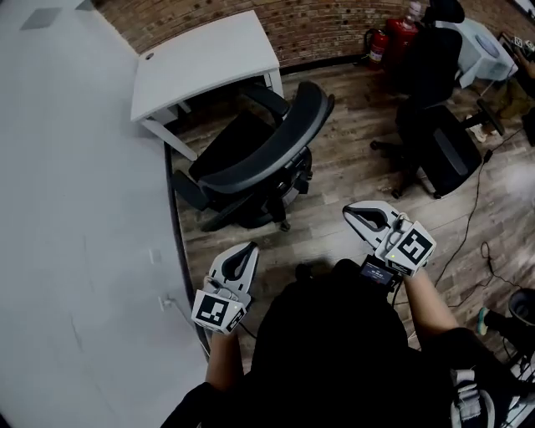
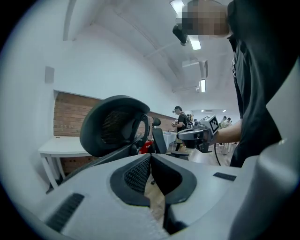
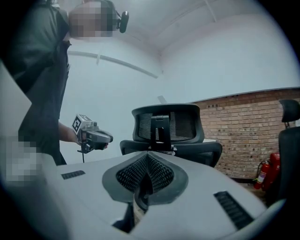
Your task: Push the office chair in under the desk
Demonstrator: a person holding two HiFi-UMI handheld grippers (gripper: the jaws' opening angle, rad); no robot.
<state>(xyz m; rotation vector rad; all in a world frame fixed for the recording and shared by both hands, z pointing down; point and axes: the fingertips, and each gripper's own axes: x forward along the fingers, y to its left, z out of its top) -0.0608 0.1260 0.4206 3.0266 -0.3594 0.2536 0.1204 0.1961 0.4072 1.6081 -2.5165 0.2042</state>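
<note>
Obs., head view: the office chair (image 1: 259,159) stands on the wood floor (image 1: 351,167) at the near corner of the white surface (image 1: 205,63). It is not tucked in. The seat and one armrest reach the edge of the white surface. The curved backrest stays clear of it, on the side turned away from the white surface.

Left gripper (image 1: 250,249): held low, farther from the white surface than the chair's backrest, not touching the chair. In the left gripper view its fingers (image 2: 136,173) are pressed together with nothing between them. The mesh backrest (image 2: 115,124) shows beyond the tips, with the white surface (image 2: 61,147) behind it.

Right gripper (image 1: 351,211): also on the far side of the backrest from the white surface, apart from the chair. In the right gripper view its fingers (image 3: 159,173) meet tip to tip and hold nothing. The chair back (image 3: 166,124) is straight ahead of them.

Each gripper view also catches the other gripper held out beside the person.

Surroundings: a brick wall (image 1: 318,25) runs behind the white surface. A white wall (image 1: 75,209) runs along the side of the white surface. A second black chair (image 1: 426,100) and a red fire extinguisher (image 1: 378,43) stand well apart from the white surface, along the brick wall.
</note>
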